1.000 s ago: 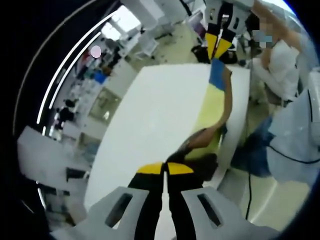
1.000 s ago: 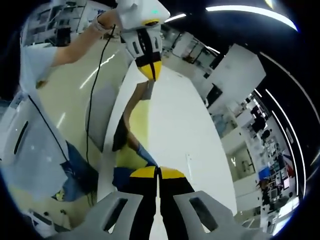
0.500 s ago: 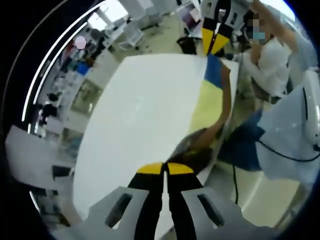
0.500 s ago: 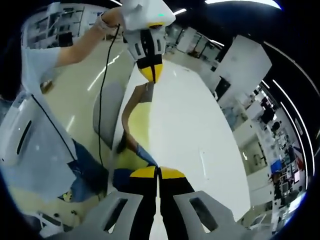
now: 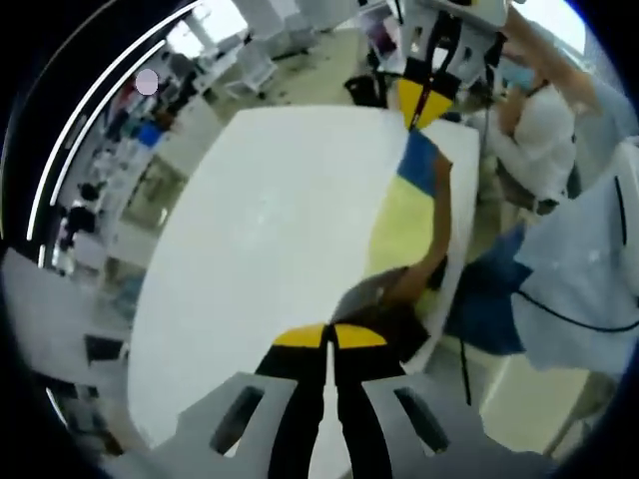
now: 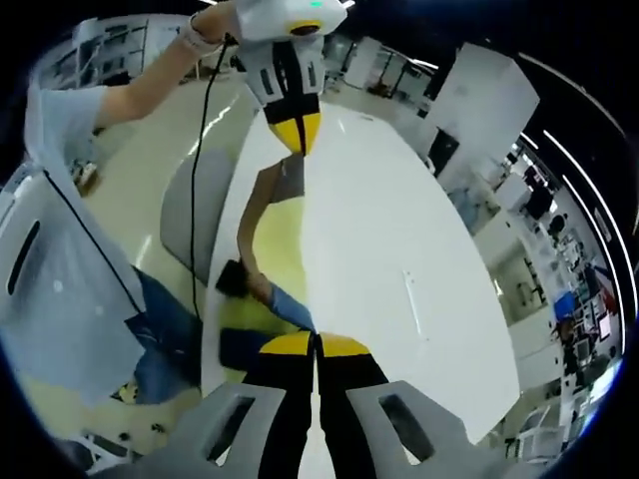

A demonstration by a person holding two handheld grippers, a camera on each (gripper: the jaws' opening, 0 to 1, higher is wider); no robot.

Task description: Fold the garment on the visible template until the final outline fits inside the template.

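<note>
While both pairs of jaws pinch it closed, the garment (image 5: 414, 215) stretches lengthwise between left gripper (image 5: 329, 337) and right gripper (image 6: 315, 344), beside the table (image 5: 270, 230) edge.

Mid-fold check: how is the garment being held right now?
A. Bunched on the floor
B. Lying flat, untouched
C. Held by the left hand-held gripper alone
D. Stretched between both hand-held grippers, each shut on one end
D: the left hand-held gripper and the right hand-held gripper are each shut on an end of the garment, which spans between them along the edge of the white table.
</note>
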